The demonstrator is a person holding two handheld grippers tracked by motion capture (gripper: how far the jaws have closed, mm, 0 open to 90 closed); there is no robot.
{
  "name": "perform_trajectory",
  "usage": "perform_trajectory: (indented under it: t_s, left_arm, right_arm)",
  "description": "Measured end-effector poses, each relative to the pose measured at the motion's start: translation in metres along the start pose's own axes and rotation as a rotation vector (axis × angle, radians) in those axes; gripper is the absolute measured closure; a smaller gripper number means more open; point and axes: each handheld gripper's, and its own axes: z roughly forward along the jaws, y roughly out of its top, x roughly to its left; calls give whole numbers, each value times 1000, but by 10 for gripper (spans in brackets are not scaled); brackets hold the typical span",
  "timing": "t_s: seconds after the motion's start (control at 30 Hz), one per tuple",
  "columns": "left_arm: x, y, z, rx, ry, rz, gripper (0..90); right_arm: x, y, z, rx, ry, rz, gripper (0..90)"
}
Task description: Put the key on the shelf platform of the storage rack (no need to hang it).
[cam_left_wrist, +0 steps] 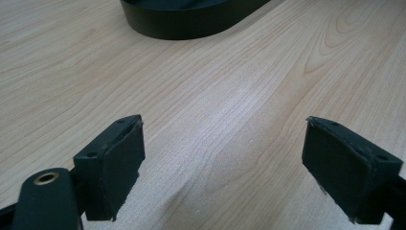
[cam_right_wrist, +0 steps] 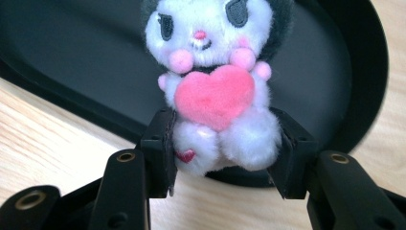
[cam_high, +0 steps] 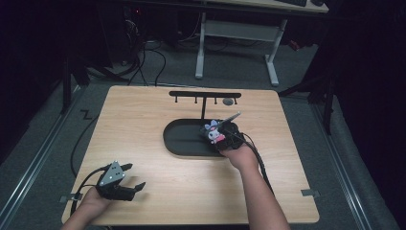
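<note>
Right claw (cam_right_wrist: 225, 158) pinching small white-and-black plush doll with pink heart (cam_right_wrist: 215, 91) by lower body, over right end of black oval tray (cam_high: 179, 139) mid-desk. Grip low – soft plush may tip or squirm out, landing on rim or light wooden desk (cam_high: 158, 191). Left claw (cam_left_wrist: 230, 163) spread, empty, near front left corner.

Wooden table (cam_high: 158, 196), black hook rack (cam_high: 205, 97) at its far edge, desk frame (cam_high: 237, 36) beyond.
</note>
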Motion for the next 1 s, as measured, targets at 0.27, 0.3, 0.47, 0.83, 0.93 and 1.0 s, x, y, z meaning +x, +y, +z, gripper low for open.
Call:
perform_trajectory:
  t_s: [0.27, 0.3, 0.47, 0.83, 0.93, 1.0]
  left_arm:
    - [0, 0, 0, 3, 3, -1, 155]
    - [0, 0, 0, 4, 3, -3, 155]
    - [0, 0, 0, 4, 2, -4, 155]
    - [1, 0, 0, 5, 0, -5, 155]
    - [0, 0, 1, 6, 2, -4, 155]
    - [0, 0, 1, 7, 2, -4, 155]
  right_arm:
    - [-9, -8, 4, 13, 7, 30, 495]
    - [-8, -8, 7, 14, 11, 29, 493]
    - [-6, -4, 14, 1, 15, 32, 460]
    - [0, 1, 2, -31, 7, 21, 297]
    - [0, 0, -4, -54, 1, 18, 287]
    - [0, -1, -7, -64, -5, 11, 279]
